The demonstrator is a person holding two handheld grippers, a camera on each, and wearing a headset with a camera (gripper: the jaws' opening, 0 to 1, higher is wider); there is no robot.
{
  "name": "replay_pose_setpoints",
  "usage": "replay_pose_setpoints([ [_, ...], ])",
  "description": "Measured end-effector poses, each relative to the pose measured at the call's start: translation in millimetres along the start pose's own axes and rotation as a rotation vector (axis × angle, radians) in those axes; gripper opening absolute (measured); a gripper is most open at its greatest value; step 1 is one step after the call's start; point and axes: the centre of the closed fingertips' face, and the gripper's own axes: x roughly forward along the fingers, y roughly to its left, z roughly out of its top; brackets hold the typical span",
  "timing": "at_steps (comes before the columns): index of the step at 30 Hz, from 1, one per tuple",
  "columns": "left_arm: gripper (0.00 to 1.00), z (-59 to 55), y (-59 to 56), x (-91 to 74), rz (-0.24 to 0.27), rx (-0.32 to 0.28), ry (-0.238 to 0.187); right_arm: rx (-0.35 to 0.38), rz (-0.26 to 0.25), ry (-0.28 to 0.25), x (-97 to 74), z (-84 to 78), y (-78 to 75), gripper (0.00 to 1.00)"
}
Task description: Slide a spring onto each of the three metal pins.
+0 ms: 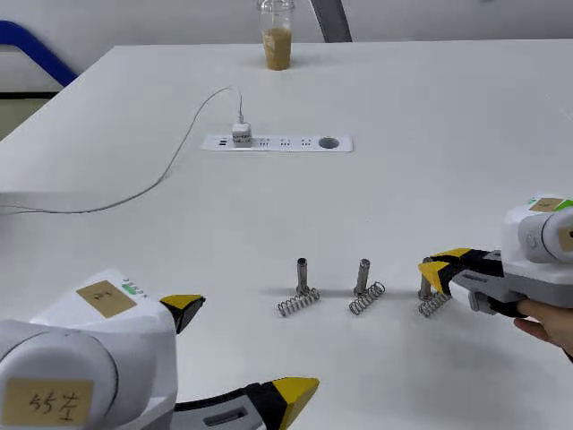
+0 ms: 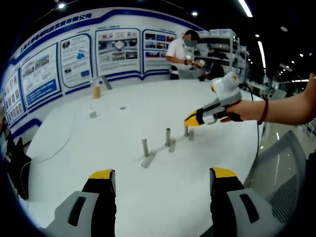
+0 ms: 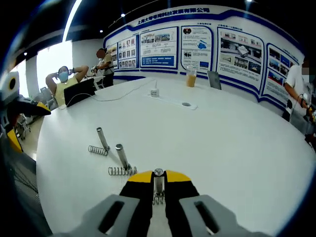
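Three short metal pins stand upright in a row on the white table: left pin (image 1: 303, 273), middle pin (image 1: 363, 276), right pin (image 1: 425, 287). A small spring lies at the foot of each: left spring (image 1: 298, 303), middle spring (image 1: 367, 298), right spring (image 1: 434, 305). My right gripper (image 1: 431, 268) comes in from the right. Its yellow-tipped jaws are drawn close on either side of the right pin's top (image 3: 158, 173), and the right spring (image 3: 158, 199) lies under them. My left gripper (image 1: 240, 351) stands open near the front edge, well short of the pins (image 2: 145, 146), with nothing between its fingers.
A white power strip (image 1: 277, 142) with a plugged-in charger and its cable (image 1: 179, 152) lies mid-table. At the far edge stands a cup of brown drink (image 1: 277, 36). People sit and stand beyond the table (image 3: 66, 81).
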Motion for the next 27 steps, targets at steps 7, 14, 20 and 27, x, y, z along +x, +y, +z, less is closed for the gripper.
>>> replay_pose_setpoints([
  [7,0.78,0.5,1.8,-1.2,0.009,0.004,-0.001,-0.032,-0.014,0.012,-3.4,-3.0,-0.8,0.09],
  [14,0.78,-0.2,0.6,-1.0,0.004,0.006,0.003,-0.021,-0.024,0.018,-4.0,-4.7,-4.0,0.09],
  [20,0.77,-1.3,0.3,-0.4,0.003,0.009,0.009,-0.019,-0.018,0.024,-3.5,-4.9,-3.9,0.09],
  [27,0.77,-1.4,-0.3,-0.8,0.002,0.012,0.01,-0.001,-0.015,0.029,-4.2,-6.3,-1.8,0.13],
])
